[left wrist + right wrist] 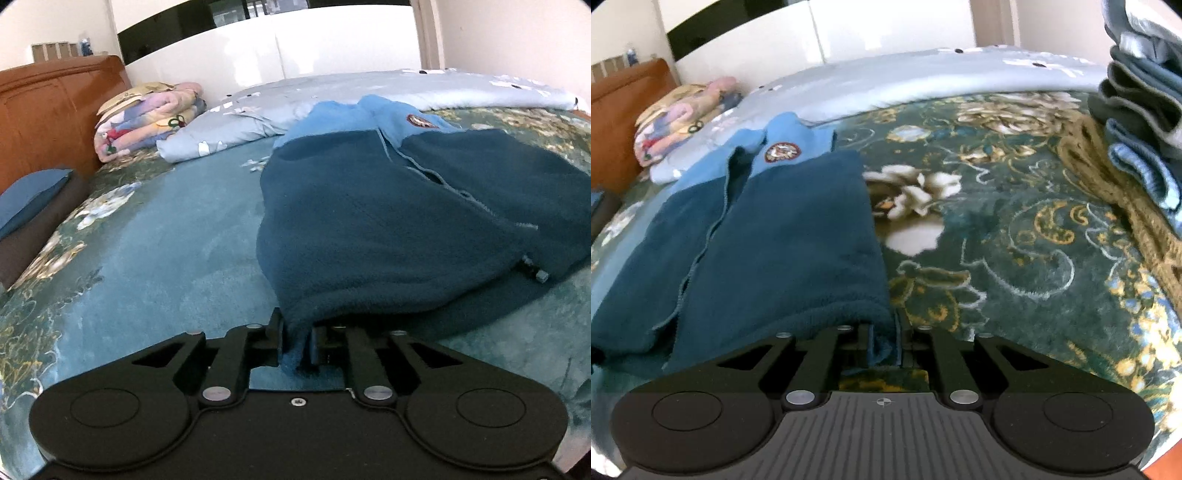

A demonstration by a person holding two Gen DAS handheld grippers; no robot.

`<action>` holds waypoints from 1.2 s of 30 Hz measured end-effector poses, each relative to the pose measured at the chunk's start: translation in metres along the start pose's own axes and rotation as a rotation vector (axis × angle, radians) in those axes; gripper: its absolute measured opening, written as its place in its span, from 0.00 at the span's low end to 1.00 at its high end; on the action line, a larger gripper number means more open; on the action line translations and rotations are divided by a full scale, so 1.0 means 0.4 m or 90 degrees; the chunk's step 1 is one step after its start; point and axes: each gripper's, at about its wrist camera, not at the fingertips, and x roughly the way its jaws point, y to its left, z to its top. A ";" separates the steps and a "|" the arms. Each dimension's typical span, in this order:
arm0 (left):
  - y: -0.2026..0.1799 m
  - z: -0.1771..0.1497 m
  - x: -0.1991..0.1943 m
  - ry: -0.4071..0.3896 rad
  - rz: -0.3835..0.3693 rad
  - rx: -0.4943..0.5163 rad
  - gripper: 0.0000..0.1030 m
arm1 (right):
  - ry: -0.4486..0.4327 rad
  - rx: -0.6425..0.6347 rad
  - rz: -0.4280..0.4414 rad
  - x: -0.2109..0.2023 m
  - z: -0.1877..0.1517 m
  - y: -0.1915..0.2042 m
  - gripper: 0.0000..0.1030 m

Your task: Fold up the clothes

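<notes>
A fleece jacket (pixel 369 221), dark teal below and light blue at the shoulders with a round badge, lies on the bed with its zip front up. My left gripper (pixel 297 343) is shut on the jacket's near left hem corner, a fold of teal fleece pinched between the black fingers. In the right wrist view the same jacket (pixel 783 236) stretches away to the left, and my right gripper (pixel 884 343) is shut on its near right hem corner. The hem sags between the two grips.
The bed is covered by a dark green floral blanket (pixel 1015 229). A stack of folded clothes (pixel 1137 110) with a tan knit piece sits at the right. A pale blue duvet (pixel 258 114), a folded colourful quilt (pixel 147 118) and a wooden headboard (pixel 48 118) lie beyond.
</notes>
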 end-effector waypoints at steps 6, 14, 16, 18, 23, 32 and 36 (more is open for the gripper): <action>0.000 -0.004 -0.075 -0.042 -0.069 0.007 0.69 | -0.008 -0.007 0.031 -0.075 -0.002 -0.017 0.39; 0.047 0.052 -0.097 -0.149 -0.117 -0.094 0.98 | -0.077 -0.033 0.139 -0.148 0.031 0.012 0.82; 0.065 0.077 -0.067 -0.159 -0.122 -0.130 0.98 | -0.089 -0.040 0.186 -0.135 0.052 0.040 0.95; 0.082 0.104 -0.034 -0.171 -0.117 -0.161 0.98 | -0.101 -0.047 0.232 -0.114 0.074 0.073 1.00; 0.137 0.189 0.066 -0.202 -0.129 -0.246 0.98 | -0.077 -0.028 0.350 -0.012 0.149 0.162 1.00; 0.192 0.225 0.243 -0.153 -0.191 -0.349 0.98 | 0.040 0.011 0.378 0.255 0.353 0.299 0.93; 0.207 0.226 0.284 -0.115 -0.238 -0.360 0.98 | 0.086 0.028 0.360 0.385 0.417 0.348 0.77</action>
